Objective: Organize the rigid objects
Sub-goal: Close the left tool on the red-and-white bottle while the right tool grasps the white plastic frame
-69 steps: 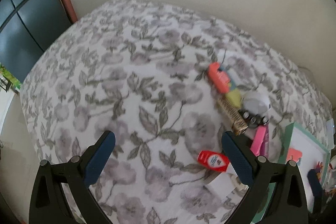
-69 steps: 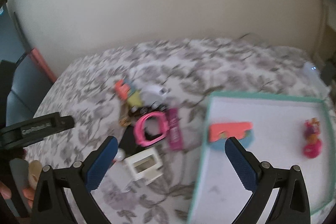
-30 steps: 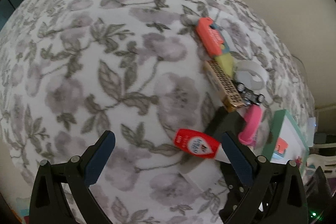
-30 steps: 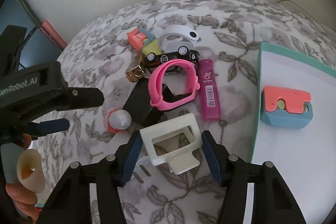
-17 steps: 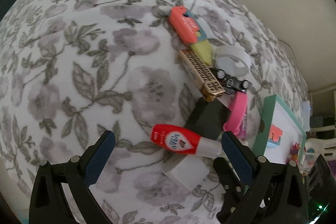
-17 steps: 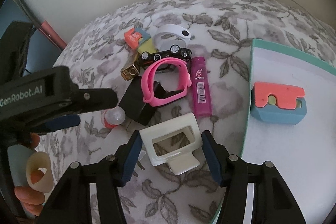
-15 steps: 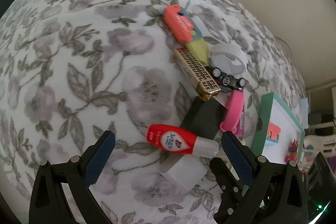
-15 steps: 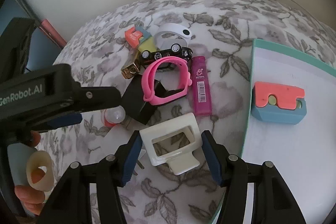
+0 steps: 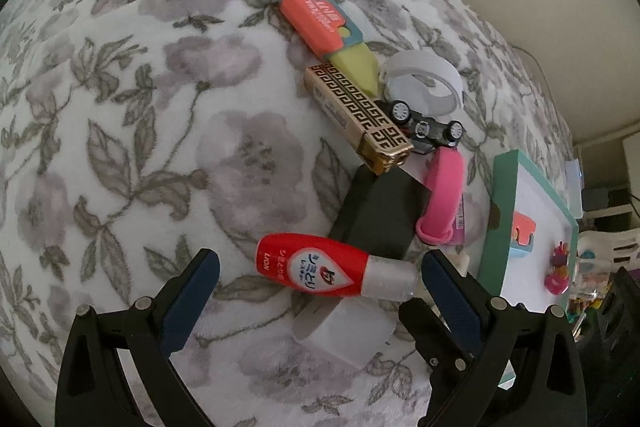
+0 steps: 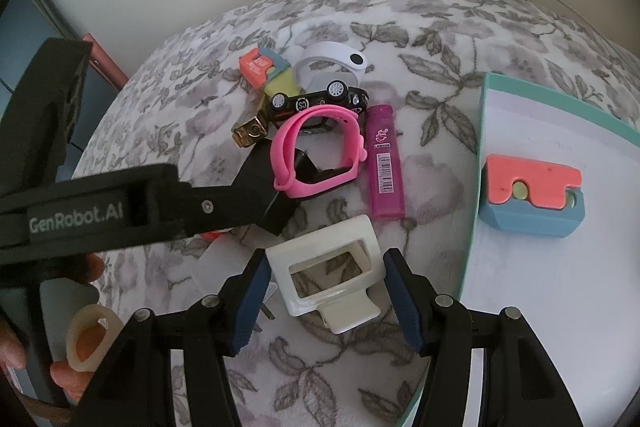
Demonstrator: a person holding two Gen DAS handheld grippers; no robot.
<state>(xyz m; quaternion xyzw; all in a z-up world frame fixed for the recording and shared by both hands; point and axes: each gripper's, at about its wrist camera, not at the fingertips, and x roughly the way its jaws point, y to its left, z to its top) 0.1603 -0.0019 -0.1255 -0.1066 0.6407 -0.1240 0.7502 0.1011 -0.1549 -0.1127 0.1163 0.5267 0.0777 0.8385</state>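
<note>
On the floral blanket [image 9: 168, 99], loose items sit in one heap just left of the teal tray [image 10: 486, 115], so each transfer is short. My right gripper [image 10: 324, 283] straddles the white clip [image 10: 324, 267], half open, pads at its two short sides; I can't tell if they press yet, and the clip lies on the blanket. Gripping across the frame makes sense: flat rigid faces, no slip. My left gripper [image 9: 316, 279] is wide open and empty, angled down with the red bottle [image 9: 316, 269] lying crosswise between its fingers, not touched. That lines up a grab along the bottle. Both targets sit on the heap's near edge, so I'd judge they get cleared first, without disturbing the pink band [image 10: 316, 155], lighter [image 10: 384, 163] or toy car [image 10: 316, 101]. The tray already holds a coral-blue block [image 10: 532, 195].
</note>
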